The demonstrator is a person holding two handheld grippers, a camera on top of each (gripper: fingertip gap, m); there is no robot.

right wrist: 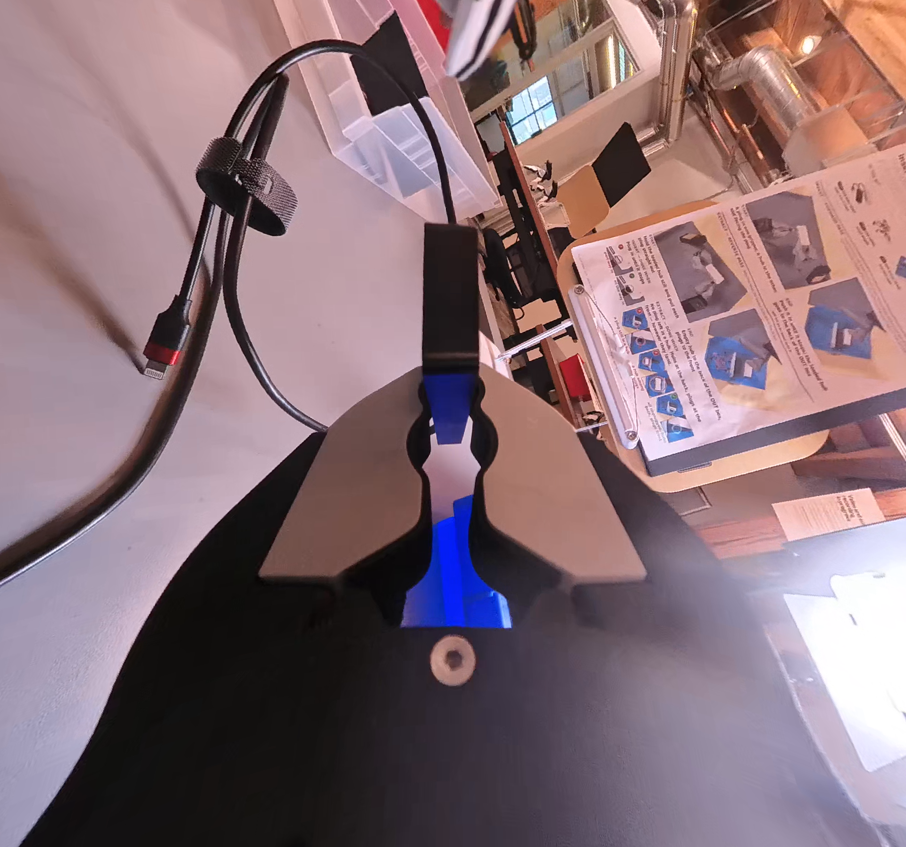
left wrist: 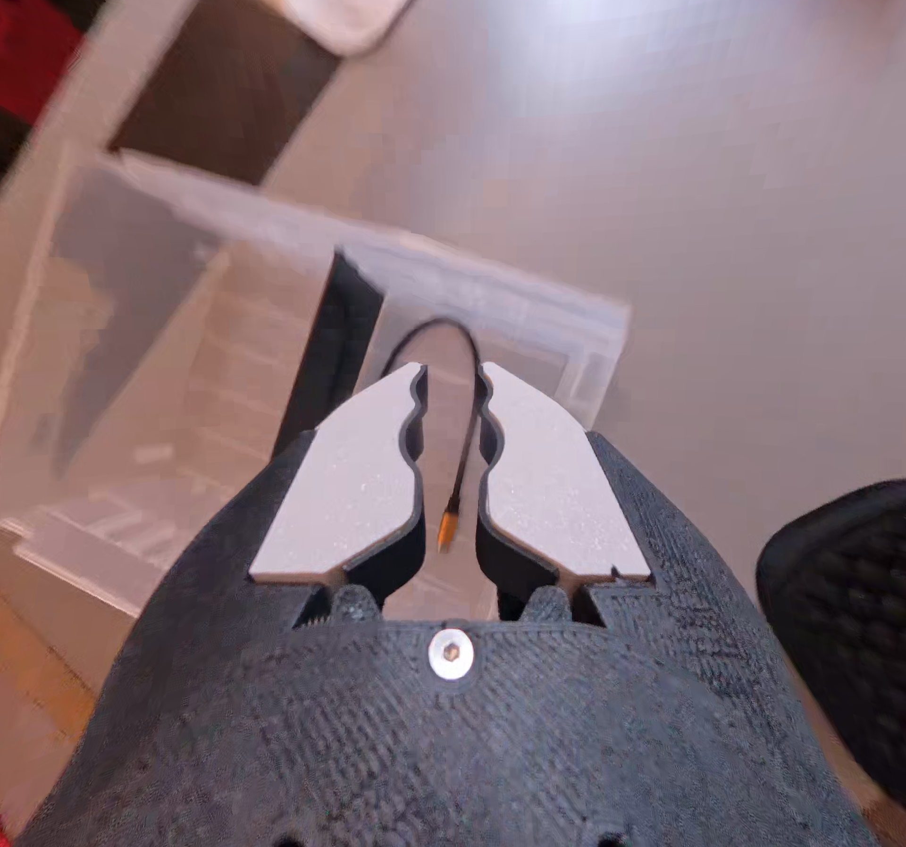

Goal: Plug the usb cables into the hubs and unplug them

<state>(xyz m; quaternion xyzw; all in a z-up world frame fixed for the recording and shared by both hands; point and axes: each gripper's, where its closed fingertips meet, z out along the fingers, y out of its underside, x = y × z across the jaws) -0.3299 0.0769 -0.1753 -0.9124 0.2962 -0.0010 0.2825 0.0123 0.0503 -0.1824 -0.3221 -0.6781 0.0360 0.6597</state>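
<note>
In the right wrist view my right gripper is shut on the blue near end of a black oblong USB piece that sticks forward past the fingertips. Its black cable arcs off the far end to a velcro strap. A red-and-black plug lies on the white table. The left wrist view is blurred. My left gripper has its jaws a little apart. A thin black cable loops past the tips and its orange plug hangs in the gap, touching neither finger.
A clear plastic bin stands at the table's far side; it also shows in the left wrist view with a black divider. An instruction sheet stands at the right. A thick grey cable crosses the left. A blurred striped object is at the top. Tip to tip, the grippers are about 35 centimeters apart.
</note>
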